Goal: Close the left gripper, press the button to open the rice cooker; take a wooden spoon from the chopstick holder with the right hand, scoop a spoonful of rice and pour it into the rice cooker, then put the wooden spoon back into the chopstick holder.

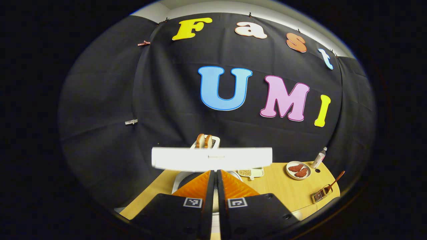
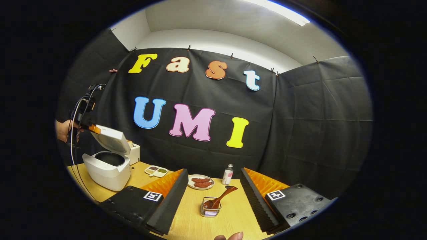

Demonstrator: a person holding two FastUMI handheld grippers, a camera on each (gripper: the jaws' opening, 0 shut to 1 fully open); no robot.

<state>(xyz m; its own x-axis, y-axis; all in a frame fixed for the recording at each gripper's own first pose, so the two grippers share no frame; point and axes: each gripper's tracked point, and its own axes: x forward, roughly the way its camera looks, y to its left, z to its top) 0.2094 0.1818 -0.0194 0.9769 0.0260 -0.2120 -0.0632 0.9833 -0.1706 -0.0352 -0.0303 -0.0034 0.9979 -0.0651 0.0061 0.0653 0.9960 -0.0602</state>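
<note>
Two grippers show, each held differently. In the left gripper view the left gripper (image 1: 213, 181) has its fingers pressed together with barely a slit between them and nothing clamped; its tips sit over the white rice cooker (image 1: 181, 178), whose raised lid (image 1: 211, 158) stands as a bright white band just above them. In the right gripper view that gripper (image 2: 94, 128) appears far off at the left, held by a hand (image 2: 63, 130) with cables trailing down, its tip touching the upper edge of the open lid (image 2: 111, 139); the cooker's dark inner pot (image 2: 109, 158) is exposed.

In the right gripper view the right gripper (image 2: 213, 186) is spread wide and holds nothing — its fingers (image 2: 171, 196) stand well apart on either side of the small wire chopstick holder (image 2: 210, 209) on the light wooden table (image 2: 230, 216). A brown wooden spoon (image 2: 220, 199) rests in the holder, handle tilted up to the right, untouched.

Behind it stand a white plate of reddish-brown food (image 2: 200, 182), a small pale bottle (image 2: 228, 174) and a white divided dish of grains (image 2: 155, 170). A white toaster (image 2: 134, 151) sits behind the cooker.
</note>
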